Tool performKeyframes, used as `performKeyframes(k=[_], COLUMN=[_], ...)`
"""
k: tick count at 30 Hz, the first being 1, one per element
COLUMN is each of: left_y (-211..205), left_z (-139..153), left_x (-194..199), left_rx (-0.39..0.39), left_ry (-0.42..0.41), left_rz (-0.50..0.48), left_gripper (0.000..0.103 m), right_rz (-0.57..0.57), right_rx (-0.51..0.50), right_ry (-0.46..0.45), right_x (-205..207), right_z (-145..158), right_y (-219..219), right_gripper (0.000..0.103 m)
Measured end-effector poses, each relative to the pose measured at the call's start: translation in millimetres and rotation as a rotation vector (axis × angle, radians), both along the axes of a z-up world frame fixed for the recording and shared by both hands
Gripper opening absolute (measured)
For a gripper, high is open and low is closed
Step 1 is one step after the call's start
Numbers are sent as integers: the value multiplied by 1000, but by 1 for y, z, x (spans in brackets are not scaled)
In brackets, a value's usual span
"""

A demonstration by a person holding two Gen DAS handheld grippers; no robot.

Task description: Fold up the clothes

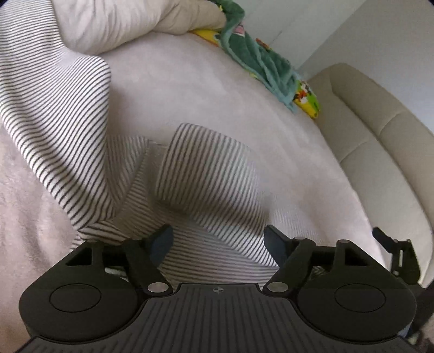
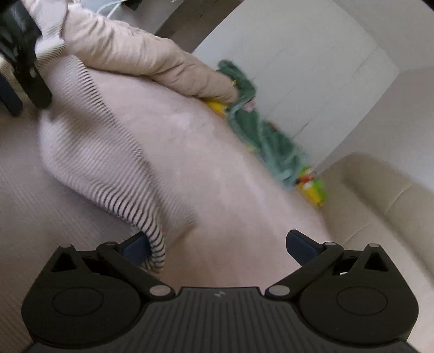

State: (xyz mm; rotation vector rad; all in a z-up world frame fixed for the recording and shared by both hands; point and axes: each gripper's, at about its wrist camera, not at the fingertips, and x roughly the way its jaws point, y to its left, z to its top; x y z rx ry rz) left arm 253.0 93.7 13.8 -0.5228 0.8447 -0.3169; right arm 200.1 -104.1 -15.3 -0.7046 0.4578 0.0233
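Note:
A black-and-white striped garment [image 1: 67,130] lies crumpled on a pale pink bed cover [image 1: 203,89], one sleeve end [image 1: 206,163] folded up in the middle. My left gripper [image 1: 218,241] is open, with striped cloth lying between and under its jaws. In the right wrist view the same garment [image 2: 108,168] is stretched and blurred; a striped edge [image 2: 157,249] hangs by the left fingertip [image 2: 135,247]. My right gripper [image 2: 219,247] is open. The left gripper [image 2: 24,68] shows at the top left of the right wrist view, touching the cloth.
A beige pillow [image 1: 130,21] lies at the far side of the bed. A green blanket over a yellow cushion [image 1: 260,62] lies along the bed's edge. A cream padded headboard [image 1: 379,152] runs on the right, with a white wall behind it.

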Motion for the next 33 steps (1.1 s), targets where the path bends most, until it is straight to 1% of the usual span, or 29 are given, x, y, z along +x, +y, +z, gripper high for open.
performKeyframes(k=[4,6,9,11,13,16,17,20,22,23,24,25,26,27,28,30,31,32,33], left_y=[9,14,18,13,8,14,18,33,45,50,56,59,63,66,69,67,66,63,59], left_z=[5,6,5,3,4,11,14,22,24,25,25,26,24,22,19,13,9,7,8], left_x=[-16,-23,-24,-17,-10,-8,-9,-13,-19,-22,-25,-26,-29,-30,-29,-25,-22,-20,-16], left_rx=[-44,-60,-78,-77,-59,-98,-114,-146,-157,-164,-171,-183,-201,-220,-238,-289,-315,-337,-331], left_ry=[-14,-10,4,27,30,4,-7,-29,-34,-34,-34,-34,-32,-25,-15,10,23,30,26], left_rz=[24,14,-16,-43,-58,-46,-39,-8,11,17,24,26,26,26,28,28,28,25,19], left_gripper=[86,90,94,95,95,95,95,95,95,95,95,95,96,96,96,96,96,96,96], right_rz=[42,28,-48,-92,-83,46,89,200,243,259,245,203,151,125,110,165,189,200,212], right_rx=[-107,-88,-14,44,4,-216,-259,-302,-312,-304,-237,-126,20,153,256,245,224,146,63], right_ry=[-3,1,6,9,-24,-113,-122,-96,-86,-78,-63,-59,-57,-43,-28,8,19,2,-14], right_x=[-11,-7,1,-2,-11,-30,-33,-26,-13,-6,1,8,12,14,15,6,2,-6,-12], right_z=[-17,-20,-23,-24,-26,-29,-28,-21,-22,-22,-15,-2,13,26,37,38,38,31,24], right_y=[7,7,3,-6,-3,25,34,61,79,88,91,89,82,72,64,59,58,59,61], right_gripper=[103,103,103,103,103,103,103,103,103,103,103,103,103,103,103,103,103,103,103])
